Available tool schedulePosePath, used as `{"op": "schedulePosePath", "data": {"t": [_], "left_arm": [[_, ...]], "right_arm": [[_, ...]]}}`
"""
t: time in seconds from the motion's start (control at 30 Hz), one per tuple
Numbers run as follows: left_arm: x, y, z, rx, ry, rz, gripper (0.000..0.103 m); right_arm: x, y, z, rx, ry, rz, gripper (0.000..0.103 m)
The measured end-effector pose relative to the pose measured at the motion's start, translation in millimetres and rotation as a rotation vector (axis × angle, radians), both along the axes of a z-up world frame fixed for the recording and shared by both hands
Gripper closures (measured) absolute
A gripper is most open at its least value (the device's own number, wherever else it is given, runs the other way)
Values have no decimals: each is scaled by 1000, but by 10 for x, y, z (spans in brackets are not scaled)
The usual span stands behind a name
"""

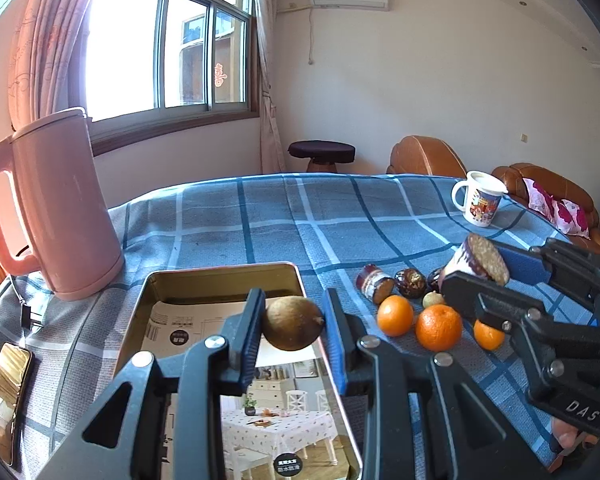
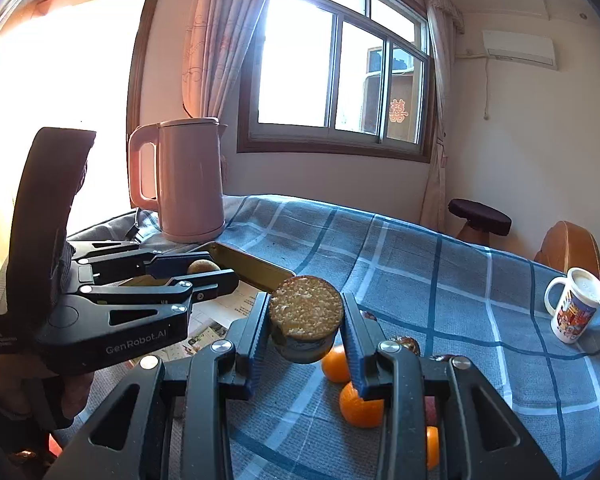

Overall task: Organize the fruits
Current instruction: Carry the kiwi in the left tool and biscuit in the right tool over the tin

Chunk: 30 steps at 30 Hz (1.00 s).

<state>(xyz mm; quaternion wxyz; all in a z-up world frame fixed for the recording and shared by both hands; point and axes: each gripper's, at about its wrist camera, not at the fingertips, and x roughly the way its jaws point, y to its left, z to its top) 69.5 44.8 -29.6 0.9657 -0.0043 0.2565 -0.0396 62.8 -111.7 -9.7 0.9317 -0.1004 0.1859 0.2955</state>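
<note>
Two black claws work over a tabletop under a blue plaid cloth (image 1: pixel 284 220). Largest on it is a tall pink plastic kettle (image 1: pixel 56 208), standing just beside the far left corner of a shallow rectangular gold metal tin (image 1: pixel 220 276), which is lined with printed paper. The left claw (image 1: pixel 294 326) pinches a round brown-green fruit (image 1: pixel 293 323) above the tin. The right claw (image 2: pixel 306 330) clamps a short purple-skinned cylinder with a speckled tan cut face (image 2: pixel 305 314), raised above the cloth. A white printed mug (image 1: pixel 480 198) stands well apart at the far right. Three oranges (image 1: pixel 438 327) lie near together right of the tin, with a smaller purple cylinder piece (image 1: pixel 374 283) just behind them.
</note>
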Motion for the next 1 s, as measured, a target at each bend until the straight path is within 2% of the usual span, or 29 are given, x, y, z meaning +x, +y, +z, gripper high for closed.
{"op": "schedulePosePath", "data": {"t": [0.43, 1.0], "left_arm": [[66, 355, -102, -9, 38, 80, 72], [175, 586, -198, 1, 84, 132, 72]], "right_arm": [[179, 466, 66, -15, 11, 82, 67], [349, 716, -80, -43, 48, 101, 67]]}}
